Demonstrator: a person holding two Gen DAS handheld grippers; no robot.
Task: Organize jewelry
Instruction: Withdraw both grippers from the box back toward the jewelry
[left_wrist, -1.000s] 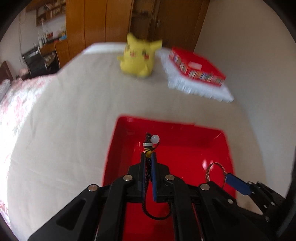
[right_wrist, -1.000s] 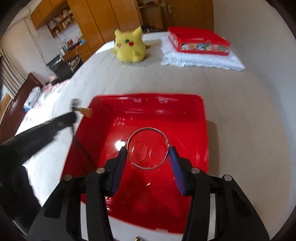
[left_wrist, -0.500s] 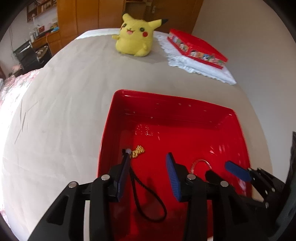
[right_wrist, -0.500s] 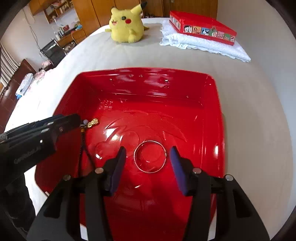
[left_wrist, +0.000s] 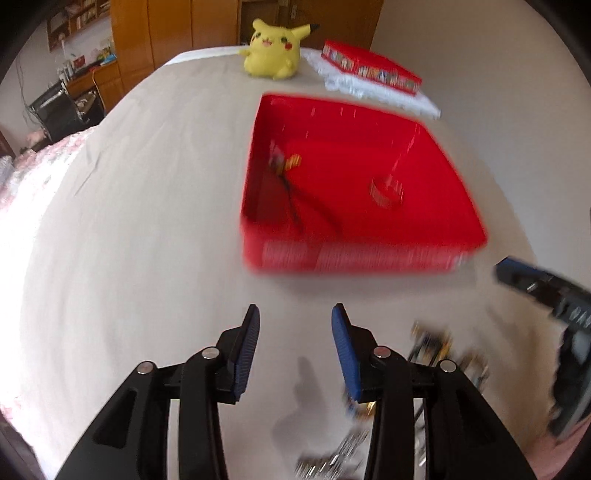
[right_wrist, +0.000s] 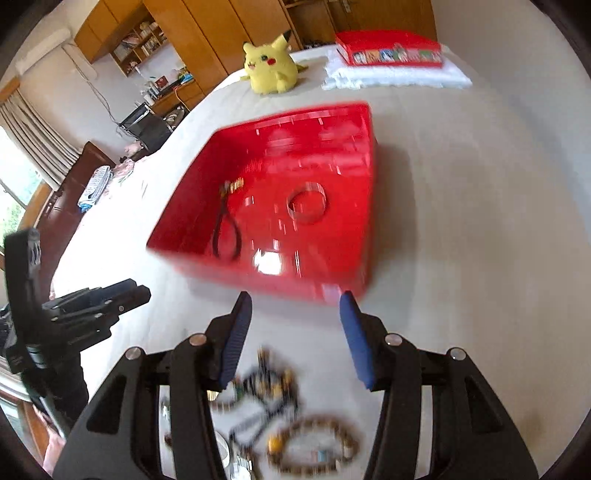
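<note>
A red tray (left_wrist: 369, 254) (right_wrist: 258, 275) sits on the beige bedsheet. Inside it lie a black cord necklace with a gold charm (left_wrist: 290, 173) (right_wrist: 225, 229) and a thin silver bangle (left_wrist: 386, 190) (right_wrist: 306, 201). My left gripper (left_wrist: 295, 347) is open and empty over bare sheet, short of the tray's near wall. My right gripper (right_wrist: 295, 336) is open and empty too, just before the tray's near edge. A blurred heap of bracelets and beaded jewelry (right_wrist: 280, 413) (left_wrist: 432, 347) lies on the sheet beneath the right gripper and to the right of the left one.
A yellow plush toy (left_wrist: 275, 50) (right_wrist: 269, 68) sits at the far end of the bed. Beside it a red box (left_wrist: 369, 68) (right_wrist: 391, 48) rests on a white lace cloth. Wooden cupboards and a cluttered desk stand beyond the bed on the left.
Both grippers let go of their pieces and pulled back out of the tray. The necklace and the bangle now lie in the tray, and the jewelry heap has come into view.
</note>
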